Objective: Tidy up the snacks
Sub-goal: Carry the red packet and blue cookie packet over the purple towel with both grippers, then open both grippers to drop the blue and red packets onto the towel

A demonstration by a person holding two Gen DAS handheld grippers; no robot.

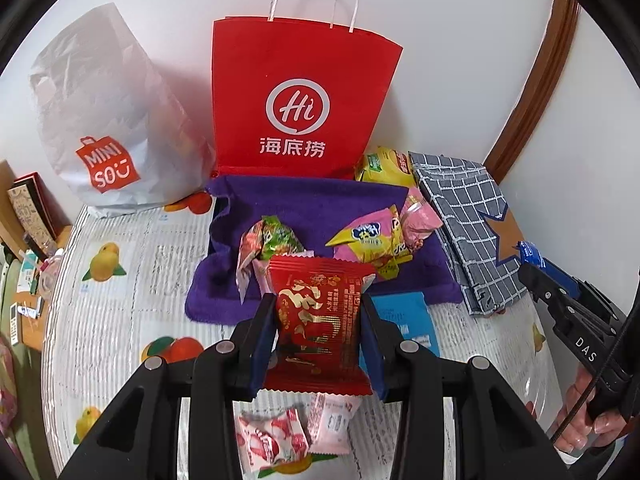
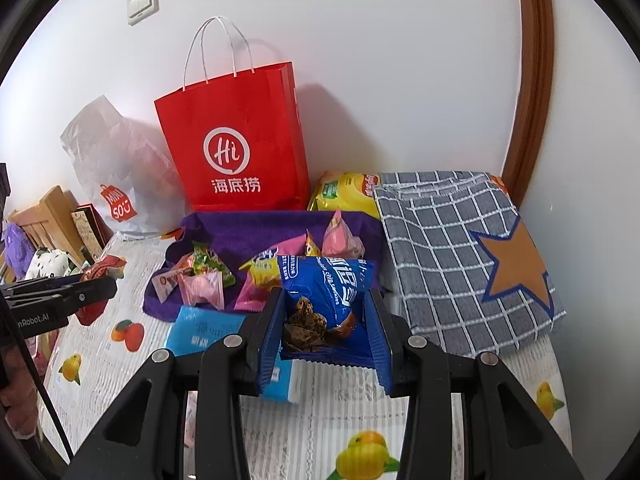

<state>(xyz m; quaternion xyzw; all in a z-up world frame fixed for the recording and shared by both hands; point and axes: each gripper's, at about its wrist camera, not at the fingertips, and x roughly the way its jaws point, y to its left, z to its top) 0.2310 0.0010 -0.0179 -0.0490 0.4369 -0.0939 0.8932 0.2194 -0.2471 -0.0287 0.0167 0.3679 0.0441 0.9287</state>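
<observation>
A red snack packet is clamped between the blue pads of the left gripper, held above the fruit-printed table cover just in front of the purple cloth. A blue packet of chocolate chip cookies is gripped in the same way by the right gripper, at the near right corner of the purple cloth. On the purple cloth a green-wrapped snack and pink and yellow packets are piled. Behind the cloth a red paper bag is stood upright against the wall, with a white bag to its left and a yellow chip bag beside its right corner. To the right of the cloth a grey checked fabric with an orange star is laid. Two pink candy wrappers are seen in front of the cloth, under the left gripper.
</observation>
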